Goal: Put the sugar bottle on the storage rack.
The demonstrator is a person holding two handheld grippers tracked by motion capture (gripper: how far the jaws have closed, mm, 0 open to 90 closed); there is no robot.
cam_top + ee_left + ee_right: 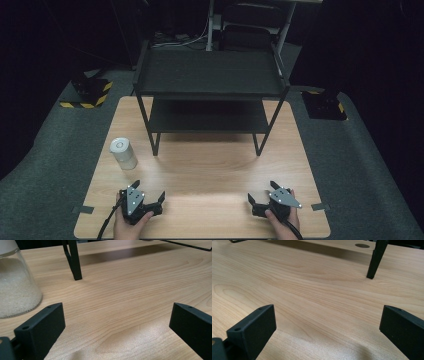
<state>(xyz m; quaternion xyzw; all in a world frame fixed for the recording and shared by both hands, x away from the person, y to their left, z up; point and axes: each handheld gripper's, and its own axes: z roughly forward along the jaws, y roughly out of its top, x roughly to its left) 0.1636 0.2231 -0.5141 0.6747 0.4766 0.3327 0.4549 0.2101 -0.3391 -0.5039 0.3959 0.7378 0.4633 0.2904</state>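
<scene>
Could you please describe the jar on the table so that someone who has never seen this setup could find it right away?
Start at the wooden table, where a black two-tier shelf rack stands at the far half. Just outside the rack's front left leg stands the jar, ahead of the left gripper. It is the one pale thing there: clear glass, white lid, filled with white grains.

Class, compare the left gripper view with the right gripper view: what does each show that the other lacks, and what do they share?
Left gripper view alone: a clear jar of white grains, standing on the table beside the left jaw. Right gripper view alone: a round dark hole in the tabletop. Both: the wooden table, one black shelf leg, and two black jaws set wide apart with nothing between them.
</scene>
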